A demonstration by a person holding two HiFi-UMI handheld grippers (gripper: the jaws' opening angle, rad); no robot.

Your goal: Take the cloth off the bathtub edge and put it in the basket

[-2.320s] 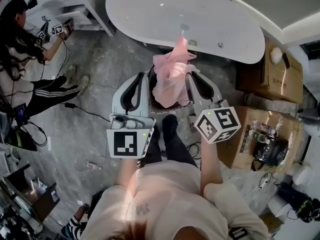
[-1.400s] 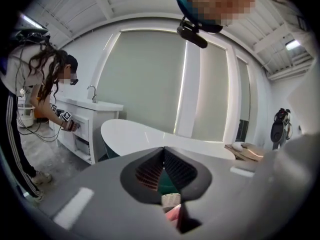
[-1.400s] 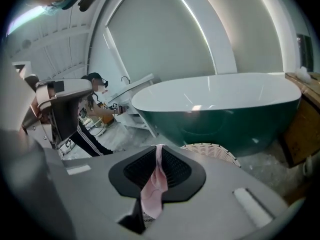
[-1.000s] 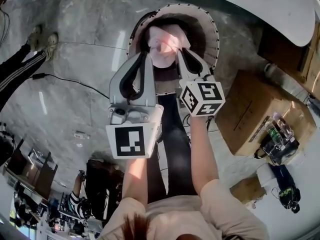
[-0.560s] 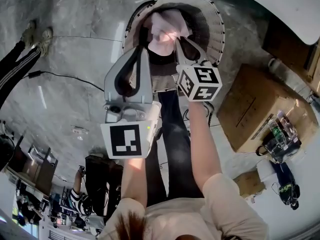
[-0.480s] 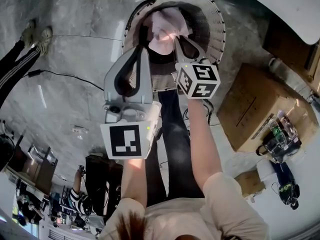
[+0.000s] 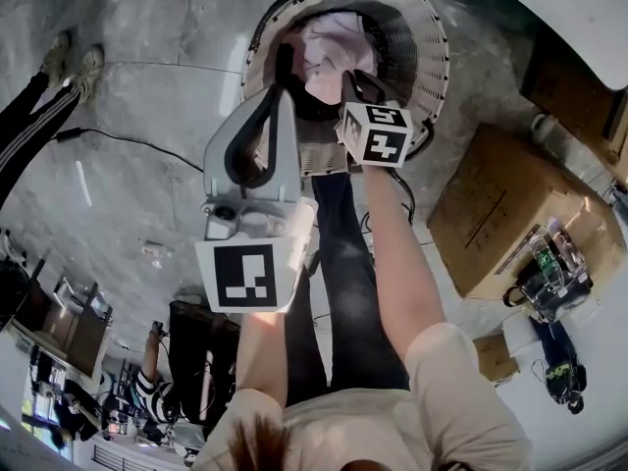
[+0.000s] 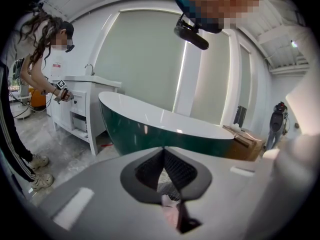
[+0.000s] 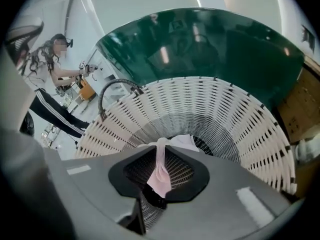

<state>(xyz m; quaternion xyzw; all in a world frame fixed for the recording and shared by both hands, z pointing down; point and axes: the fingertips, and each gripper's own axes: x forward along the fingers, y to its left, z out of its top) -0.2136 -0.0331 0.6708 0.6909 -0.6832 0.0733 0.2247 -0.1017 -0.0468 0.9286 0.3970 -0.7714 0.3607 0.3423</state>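
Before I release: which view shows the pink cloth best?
Head view: most of the pink cloth shows, inside the basket. Right gripper view shows only a fold pinched in the right tool; left gripper view, a pink sliver.

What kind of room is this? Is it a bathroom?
Most likely a bathroom, maybe a mock-up one: there is a big bathtub, a white cabinet with a tap, and a woven basket with a pink cloth in it. Cardboard boxes stand about.

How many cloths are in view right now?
1. The pink cloth hangs inside the white basket, pinched by the right gripper. The basket's bottom beneath it is hidden, so another could lie there.
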